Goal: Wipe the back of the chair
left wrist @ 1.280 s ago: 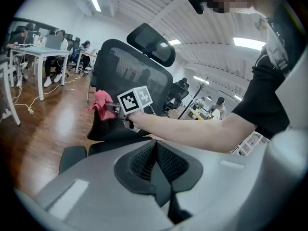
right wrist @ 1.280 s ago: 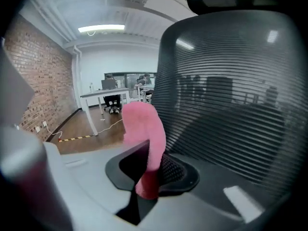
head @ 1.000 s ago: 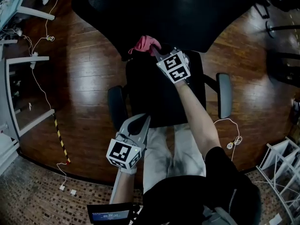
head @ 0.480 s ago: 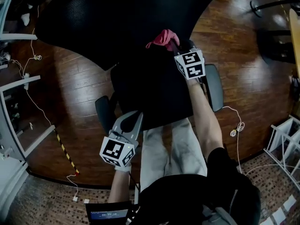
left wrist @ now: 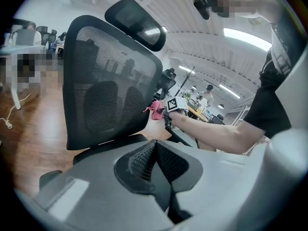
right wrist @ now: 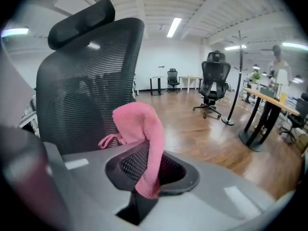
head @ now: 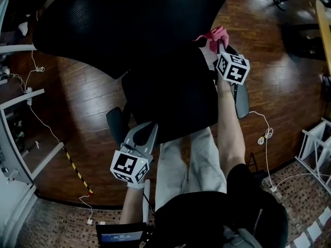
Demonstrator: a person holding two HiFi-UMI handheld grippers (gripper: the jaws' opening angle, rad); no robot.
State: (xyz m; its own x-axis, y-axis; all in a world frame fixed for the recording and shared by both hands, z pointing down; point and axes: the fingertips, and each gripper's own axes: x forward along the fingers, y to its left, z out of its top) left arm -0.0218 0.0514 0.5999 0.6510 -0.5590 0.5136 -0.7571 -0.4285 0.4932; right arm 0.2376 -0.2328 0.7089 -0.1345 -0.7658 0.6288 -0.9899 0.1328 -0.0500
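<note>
A black mesh office chair's back [head: 134, 25] fills the top of the head view, above its seat [head: 170, 97]. My right gripper [head: 220, 41] is shut on a pink cloth [head: 216, 35] at the right edge of the chair back [right wrist: 91, 90]. In the right gripper view the pink cloth [right wrist: 144, 138] hangs out from between the jaws, just beside the mesh. My left gripper [head: 142, 138] hangs low at the seat's front edge, shut with nothing in it. From the left gripper view I see the chair back [left wrist: 110, 85] and the headrest [left wrist: 137, 20], with the cloth [left wrist: 155, 109] at its right side.
Wooden floor surrounds the chair. The armrests [head: 240, 94] stick out on both sides. White cables [head: 266, 136] lie on the floor at right and left. A white desk frame [head: 15, 133] stands at the left. Other chairs [right wrist: 214, 88] and desks [right wrist: 269, 105] stand further back in the room.
My right gripper has carried the pink cloth rightward along the chair back, from its middle to its right edge. The left gripper has stayed by the seat front.
</note>
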